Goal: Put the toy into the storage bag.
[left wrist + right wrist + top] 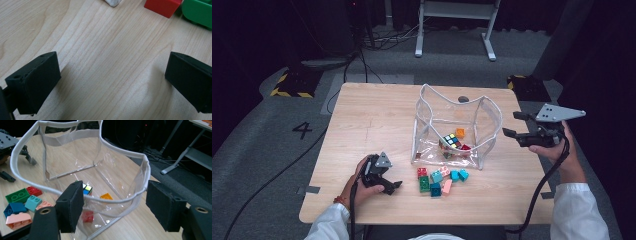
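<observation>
A clear bag (432, 117) with white trim stands open at the middle of the wooden table (372, 115). Inside it lie a puzzle cube (450, 140), an orange brick (460, 133) and a red brick (466, 148). Several loose bricks (439, 179) lie just in front of the bag. My left gripper (392, 186) rests low at the front left, open, with bare wood between its jaws (112, 77). My right gripper (512, 124) hovers just right of the bag, open and holding nothing. In the right gripper view its jaws (115, 207) frame the bag's near rim (125, 197) and the cube (86, 188).
In the left gripper view a red brick (162, 6) and a green brick (197, 12) lie just ahead of the jaws, beside the bag's white corner (113, 2). Green (17, 195), teal (33, 202), blue (13, 208) and pink (18, 218) bricks lie left of the bag. The table's right edge is close under my right hand.
</observation>
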